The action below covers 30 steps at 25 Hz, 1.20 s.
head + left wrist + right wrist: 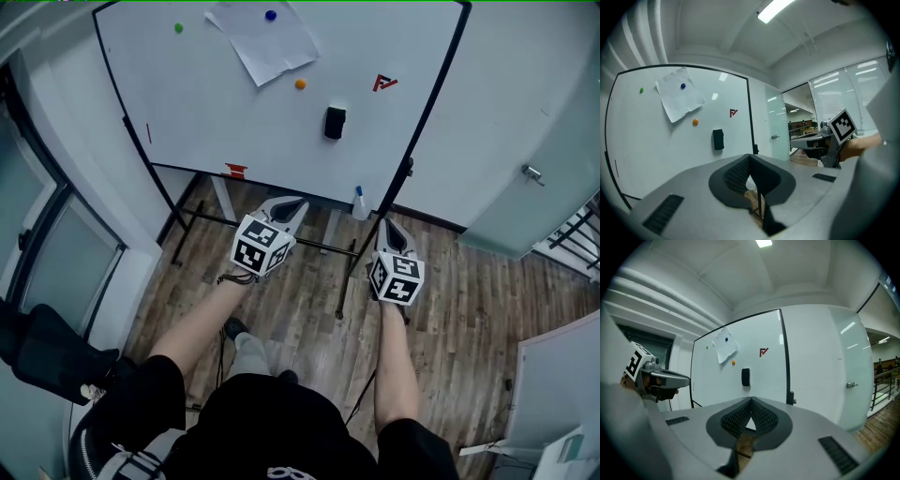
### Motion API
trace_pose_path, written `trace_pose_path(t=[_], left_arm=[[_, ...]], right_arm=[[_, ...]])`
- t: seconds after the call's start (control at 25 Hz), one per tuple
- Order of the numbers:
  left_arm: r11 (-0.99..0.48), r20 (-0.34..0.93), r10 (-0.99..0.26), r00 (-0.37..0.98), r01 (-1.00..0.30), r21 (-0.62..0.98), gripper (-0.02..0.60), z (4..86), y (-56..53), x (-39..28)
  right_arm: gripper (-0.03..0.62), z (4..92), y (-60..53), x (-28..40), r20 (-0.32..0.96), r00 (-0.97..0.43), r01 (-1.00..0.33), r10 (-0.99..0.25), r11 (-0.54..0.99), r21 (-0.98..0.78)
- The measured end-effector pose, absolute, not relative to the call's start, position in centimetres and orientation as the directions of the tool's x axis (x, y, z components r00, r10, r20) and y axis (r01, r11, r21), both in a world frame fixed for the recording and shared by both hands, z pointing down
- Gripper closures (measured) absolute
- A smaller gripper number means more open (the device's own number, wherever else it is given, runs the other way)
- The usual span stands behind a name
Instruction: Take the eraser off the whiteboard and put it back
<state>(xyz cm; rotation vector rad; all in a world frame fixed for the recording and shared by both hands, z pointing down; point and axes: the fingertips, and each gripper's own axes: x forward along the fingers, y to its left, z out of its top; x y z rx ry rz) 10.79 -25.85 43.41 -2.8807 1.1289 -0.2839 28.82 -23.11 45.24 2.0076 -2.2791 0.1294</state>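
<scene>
A black eraser (335, 123) clings to the whiteboard (216, 103), right of centre; it also shows as the eraser (718, 139) in the left gripper view and the eraser (746, 377) in the right gripper view. My left gripper (292, 209) is held out in front of the board's lower edge, jaws shut and empty. My right gripper (391, 232) hangs level beside the board's right post, also shut with nothing in it. Both stand well short of the eraser. In each gripper view the jaw tips meet, left gripper (750, 157) and right gripper (751, 400).
A paper sheet (263, 39) is pinned to the board by a blue magnet (271, 15); green (179, 28) and orange (300, 83) magnets and a red logo (384, 82) sit nearby. A marker (360, 198) stands on the board's frame. A glass door with handle (532, 172) is at right, a window at left.
</scene>
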Motion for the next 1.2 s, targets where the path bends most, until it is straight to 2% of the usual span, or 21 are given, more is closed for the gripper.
trace_pose_path(t=[1.2], left_arm=[[-0.739, 0.158, -0.672, 0.723, -0.668, -0.09, 0.561, 43.2, -24.5, 10.2]], right_arm=[[0.569, 46.0, -21.1, 28.2, 0.165, -0.116, -0.992, -0.979, 0.121, 0.021]])
